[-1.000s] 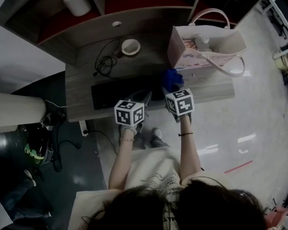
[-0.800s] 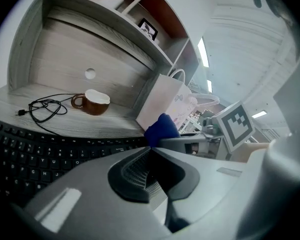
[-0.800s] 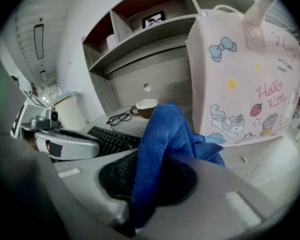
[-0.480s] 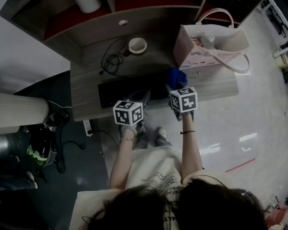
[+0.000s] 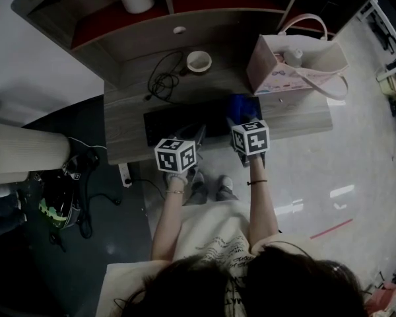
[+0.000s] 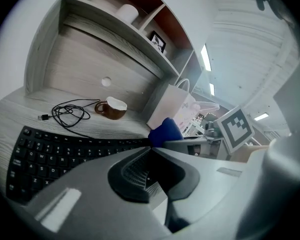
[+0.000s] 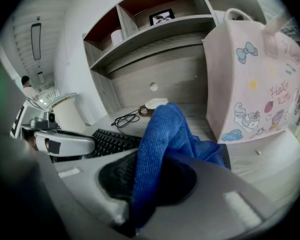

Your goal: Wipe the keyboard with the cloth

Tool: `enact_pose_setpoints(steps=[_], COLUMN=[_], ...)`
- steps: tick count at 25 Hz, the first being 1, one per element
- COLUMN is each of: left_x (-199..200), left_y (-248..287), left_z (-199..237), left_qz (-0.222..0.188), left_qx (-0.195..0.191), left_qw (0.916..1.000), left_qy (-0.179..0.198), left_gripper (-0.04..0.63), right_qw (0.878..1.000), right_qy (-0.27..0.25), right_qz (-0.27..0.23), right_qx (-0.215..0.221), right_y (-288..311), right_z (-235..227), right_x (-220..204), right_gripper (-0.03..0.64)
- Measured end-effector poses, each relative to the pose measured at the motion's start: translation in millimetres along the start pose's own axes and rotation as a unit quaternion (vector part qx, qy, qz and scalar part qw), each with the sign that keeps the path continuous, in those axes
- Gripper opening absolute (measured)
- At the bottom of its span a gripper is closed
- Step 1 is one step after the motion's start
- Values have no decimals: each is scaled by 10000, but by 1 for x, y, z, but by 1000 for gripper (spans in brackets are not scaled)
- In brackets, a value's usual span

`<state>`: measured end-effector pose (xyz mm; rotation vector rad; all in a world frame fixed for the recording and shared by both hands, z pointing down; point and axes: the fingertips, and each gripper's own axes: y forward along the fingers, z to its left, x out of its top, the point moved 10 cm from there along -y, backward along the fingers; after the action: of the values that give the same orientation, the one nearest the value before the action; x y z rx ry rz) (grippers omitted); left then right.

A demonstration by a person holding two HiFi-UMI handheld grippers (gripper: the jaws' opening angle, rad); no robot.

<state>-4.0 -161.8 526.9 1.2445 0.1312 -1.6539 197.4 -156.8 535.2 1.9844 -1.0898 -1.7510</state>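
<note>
Right gripper view: right gripper clamped on the blue cloth, bunched at the keyboard's right end, probably set to sweep left across the keys. Left gripper pinched together on nothing, hovering over the front edge, maybe to steady the board
</note>
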Motion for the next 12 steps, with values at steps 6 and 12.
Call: enact_pose_setpoints(steps=[6, 12], left_x=[-2, -2], left_y=[-15, -26], left_z=[10, 18], left_qz=[-50, -90], left_qx=[47, 71], left_qw=[10000, 9999], left_qy=[-13, -31], left_gripper=[5, 3], right_qw=[10000, 10000], right_qy=[-61, -69], right_qz=[-11, -27], right_qx=[-15, -23], right_y=[4, 7], right_z=[15, 27], right_x=[1, 2], right_gripper=[60, 60])
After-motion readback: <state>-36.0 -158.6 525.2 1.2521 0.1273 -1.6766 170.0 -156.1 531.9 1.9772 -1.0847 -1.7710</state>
